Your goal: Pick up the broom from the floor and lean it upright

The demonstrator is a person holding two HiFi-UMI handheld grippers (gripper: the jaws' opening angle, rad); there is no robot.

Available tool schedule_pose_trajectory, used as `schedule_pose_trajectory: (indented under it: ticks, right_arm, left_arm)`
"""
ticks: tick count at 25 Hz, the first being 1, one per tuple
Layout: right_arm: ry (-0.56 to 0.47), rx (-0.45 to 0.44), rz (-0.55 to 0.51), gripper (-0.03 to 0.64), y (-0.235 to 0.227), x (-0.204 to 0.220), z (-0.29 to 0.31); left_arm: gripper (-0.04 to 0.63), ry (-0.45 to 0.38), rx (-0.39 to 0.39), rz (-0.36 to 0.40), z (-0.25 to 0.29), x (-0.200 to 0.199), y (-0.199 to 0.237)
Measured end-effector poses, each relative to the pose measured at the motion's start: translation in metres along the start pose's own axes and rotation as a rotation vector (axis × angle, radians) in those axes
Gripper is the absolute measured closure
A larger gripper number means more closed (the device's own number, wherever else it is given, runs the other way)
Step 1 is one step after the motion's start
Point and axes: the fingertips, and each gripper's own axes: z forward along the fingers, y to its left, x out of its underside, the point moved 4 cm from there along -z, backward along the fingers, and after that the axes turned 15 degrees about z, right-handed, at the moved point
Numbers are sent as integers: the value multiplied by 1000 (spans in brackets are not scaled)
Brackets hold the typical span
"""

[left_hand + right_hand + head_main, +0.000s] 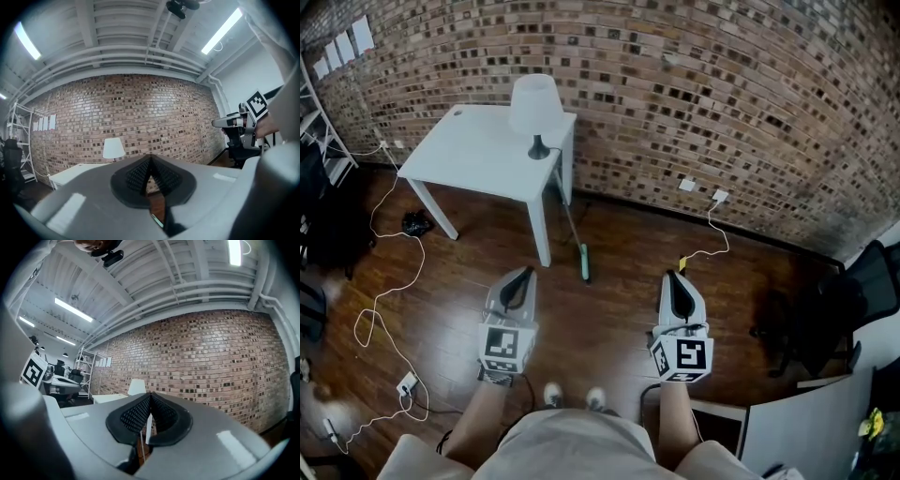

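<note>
The broom (579, 246) stands ahead, its green end on the floor beside the white surface (478, 155), handle running toward the wall, nearer the left gripper (523, 273) than the right gripper (673, 276), both with fingers closed, empty.

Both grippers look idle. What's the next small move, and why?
Probably reach the left gripper forward and down toward the broom, opening its jaws. The broom appears to lie untouched on the floor beside the white table, ahead of both grippers; it and the right gripper are shut and empty.
</note>
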Motion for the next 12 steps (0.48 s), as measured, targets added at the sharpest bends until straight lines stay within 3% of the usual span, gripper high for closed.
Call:
schedule_pose_trajectory:
  ticks: [12]
  right_arm:
    - [20,-37,3,606,7,6,2]
  left_arm:
    - [594,2,4,-11,1,3,-2]
